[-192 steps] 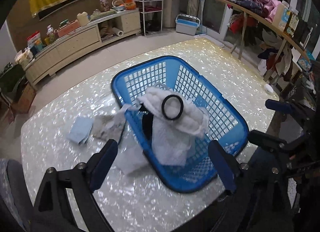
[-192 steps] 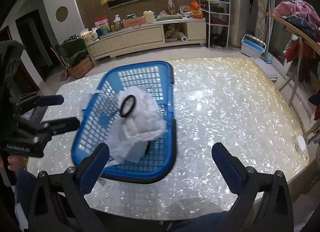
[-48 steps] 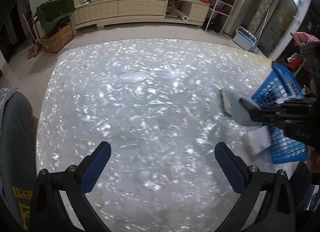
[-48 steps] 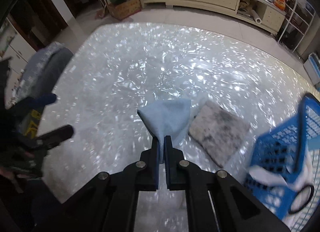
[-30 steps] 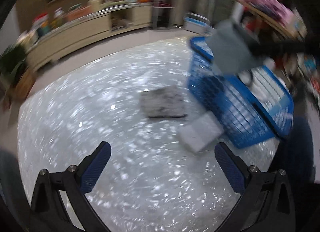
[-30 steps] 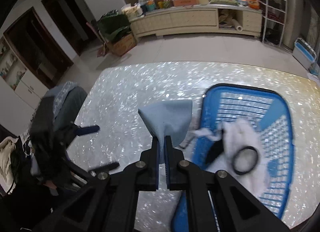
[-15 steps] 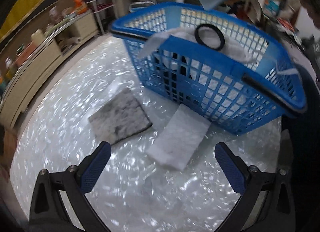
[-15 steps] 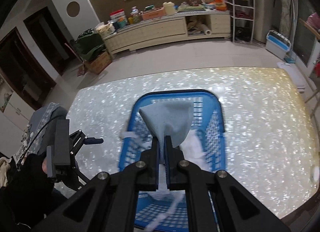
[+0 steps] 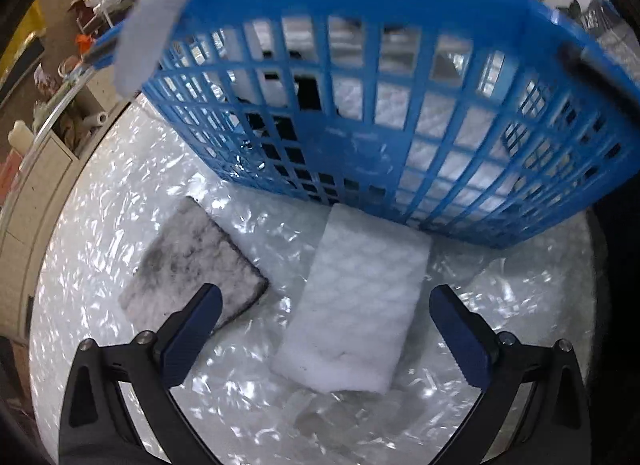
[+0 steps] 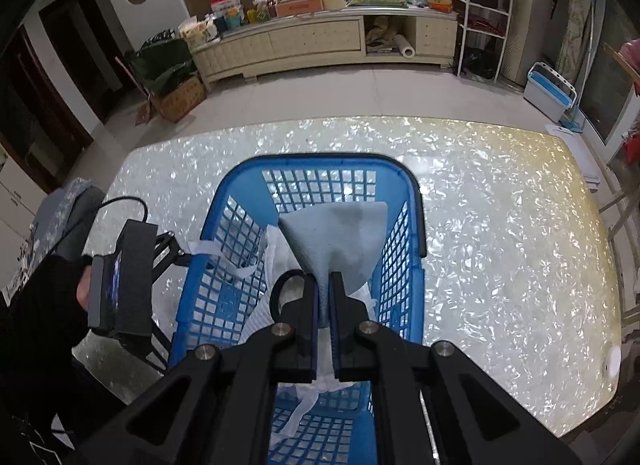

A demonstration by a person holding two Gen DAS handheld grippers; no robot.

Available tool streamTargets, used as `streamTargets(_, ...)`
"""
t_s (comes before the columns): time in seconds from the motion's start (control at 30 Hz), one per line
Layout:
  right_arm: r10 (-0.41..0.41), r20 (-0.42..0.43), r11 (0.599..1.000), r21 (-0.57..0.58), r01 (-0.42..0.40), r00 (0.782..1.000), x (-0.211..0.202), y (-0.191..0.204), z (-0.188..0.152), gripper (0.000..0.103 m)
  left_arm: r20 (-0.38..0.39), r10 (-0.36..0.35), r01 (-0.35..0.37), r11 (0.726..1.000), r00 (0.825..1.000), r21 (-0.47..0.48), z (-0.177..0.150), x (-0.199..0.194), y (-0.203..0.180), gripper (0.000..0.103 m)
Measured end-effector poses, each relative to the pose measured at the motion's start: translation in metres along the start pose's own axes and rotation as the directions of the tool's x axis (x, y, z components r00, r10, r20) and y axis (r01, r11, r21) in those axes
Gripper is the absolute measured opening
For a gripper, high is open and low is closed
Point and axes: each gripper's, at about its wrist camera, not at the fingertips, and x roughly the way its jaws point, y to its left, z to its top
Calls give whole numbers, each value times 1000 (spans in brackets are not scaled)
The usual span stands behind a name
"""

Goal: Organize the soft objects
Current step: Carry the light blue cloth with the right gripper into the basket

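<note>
Cloth (image 10: 340, 241), pale blue, hangs pinched between the closed fingers of the right gripper (image 10: 324, 285), held above the open top of the blue basket (image 10: 412, 225). Inside the basket lies a white quilted bundle (image 10: 276, 265) with a black ring (image 10: 280, 289) on it. The basket stands on a shiny, pearly table (image 10: 500, 245). At its near side, on the table, the left gripper (image 9: 324, 325) points steeply down with fingers spread wide and nothing between the pads. Under it lies a white pad (image 9: 356, 305), its far end touching the basket wall (image 9: 360, 105). Just beside that, a grey mottled pad (image 9: 192, 261) lies flat, partly under the left finger (image 9: 192, 329).
</note>
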Motion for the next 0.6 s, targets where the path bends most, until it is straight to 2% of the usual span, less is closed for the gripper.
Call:
streamTargets(0.2, -36, -51, 997, -67, 33, 998, 19, 11, -1, 5, 6, -31, 31, 999, 1000, -37, -1, 16, 0, 102)
streamTargets(0.27, -52, -61, 994, -99, 46, 997, 24, 19, -3, 5, 22, -30, 31, 999, 999, -39, -1, 16, 0, 97)
streamTargets(0.33, -73, -77, 987, -146, 61, 994, 31, 29, -6, 5, 32, -29, 30, 999, 999, -40, 0, 14, 1, 87)
streamTargets(0.47, -67, -126, 985, -166, 46, 990, 49, 34, -10, 5, 43, -28, 30, 999, 999, -44, -10, 6, 2, 73)
streamTargets(0.53, -59, -140, 984, -172, 34, 988, 54, 35, -10, 6, 46, -25, 27, 999, 999, -38, -14, 1, -1, 62)
streamTargets(0.6, -57, -146, 985, -169, 32, 988, 58, 33, -9, 6, 47, -32, 34, 998, 998, -43, -16, -4, -2, 58)
